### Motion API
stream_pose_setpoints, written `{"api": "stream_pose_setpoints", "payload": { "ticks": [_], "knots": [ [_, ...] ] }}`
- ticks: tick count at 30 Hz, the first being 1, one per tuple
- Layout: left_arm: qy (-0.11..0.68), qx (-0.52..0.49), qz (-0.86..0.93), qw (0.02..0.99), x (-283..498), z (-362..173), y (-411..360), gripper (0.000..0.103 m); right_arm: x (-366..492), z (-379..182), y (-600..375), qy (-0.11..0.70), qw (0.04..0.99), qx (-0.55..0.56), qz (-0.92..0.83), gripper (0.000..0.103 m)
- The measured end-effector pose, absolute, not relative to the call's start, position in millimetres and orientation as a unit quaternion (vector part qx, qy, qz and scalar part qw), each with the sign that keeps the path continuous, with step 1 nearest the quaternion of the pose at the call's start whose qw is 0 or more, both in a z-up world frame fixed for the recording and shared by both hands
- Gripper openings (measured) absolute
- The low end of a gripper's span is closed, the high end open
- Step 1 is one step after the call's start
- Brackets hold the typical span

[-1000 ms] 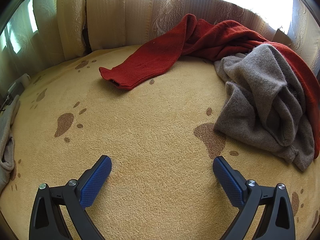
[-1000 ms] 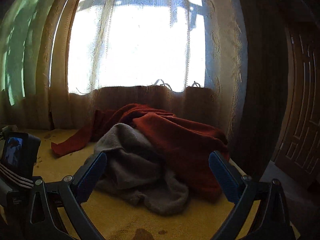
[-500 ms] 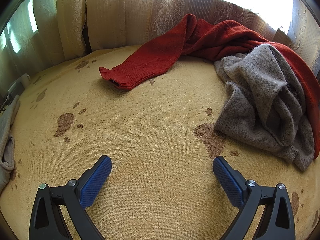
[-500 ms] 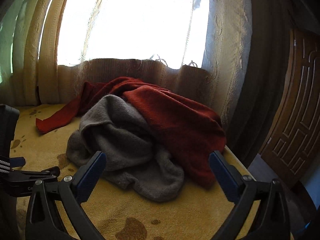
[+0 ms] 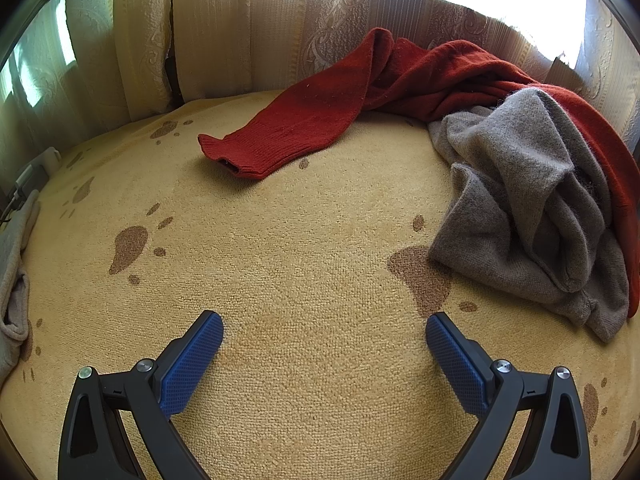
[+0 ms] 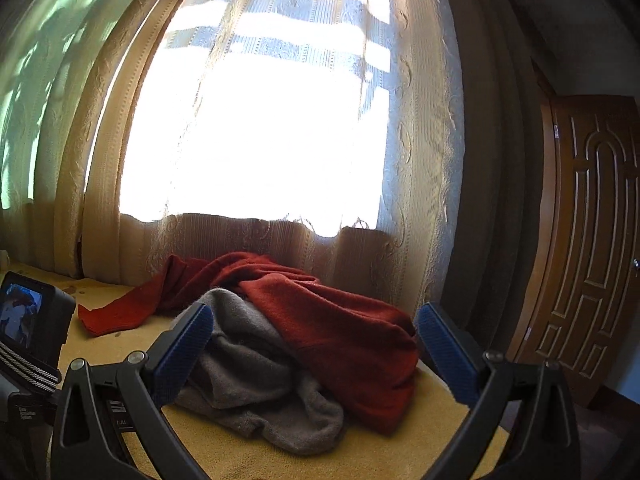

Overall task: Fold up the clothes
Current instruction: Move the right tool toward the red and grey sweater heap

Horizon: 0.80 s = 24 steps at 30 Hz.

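Since a second ago my right claw (image 6: 314, 344) has swung but holds nothing, jaws apart; left claw (image 5: 324, 346) unmoved, jaws apart. Red sweater (image 5: 404, 92) and grey sweater (image 5: 520, 200) lie heaped at two o'clock on the bed (image 5: 280, 280). I judge folding not begun.

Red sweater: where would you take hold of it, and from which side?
Grip the red sweater at its sleeve cuff. The sleeve lies flat and alone on the yellow blanket, stretched clear of the grey sweater piled on the body. Probably come from the left with the open left gripper, jaws across the cuff.
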<state>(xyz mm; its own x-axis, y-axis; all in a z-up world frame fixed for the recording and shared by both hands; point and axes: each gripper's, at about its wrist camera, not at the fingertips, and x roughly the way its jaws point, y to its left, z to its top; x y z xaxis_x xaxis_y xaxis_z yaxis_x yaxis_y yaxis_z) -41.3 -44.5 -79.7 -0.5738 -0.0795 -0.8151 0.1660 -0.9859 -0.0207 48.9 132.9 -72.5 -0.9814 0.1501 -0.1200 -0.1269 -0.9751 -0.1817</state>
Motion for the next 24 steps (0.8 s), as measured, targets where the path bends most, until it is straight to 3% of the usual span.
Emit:
{"api": "stream_pose_setpoints", "payload": {
  "ticks": [12,20,24],
  "knots": [
    [0.048,0.456,-0.886,0.069,-42,-80,-44,0.103,36,-69,142,-0.052,0.057,-0.113,0.991,0.103],
    [0.048,0.456,-0.886,0.069,-41,-80,-45,0.103,75,-48,155,0.010,0.004,0.020,1.000,0.103],
    [0.048,0.456,-0.886,0.069,-43,-80,-45,0.103,43,-53,158,0.009,0.016,-0.042,0.999,0.103]
  ]
}}
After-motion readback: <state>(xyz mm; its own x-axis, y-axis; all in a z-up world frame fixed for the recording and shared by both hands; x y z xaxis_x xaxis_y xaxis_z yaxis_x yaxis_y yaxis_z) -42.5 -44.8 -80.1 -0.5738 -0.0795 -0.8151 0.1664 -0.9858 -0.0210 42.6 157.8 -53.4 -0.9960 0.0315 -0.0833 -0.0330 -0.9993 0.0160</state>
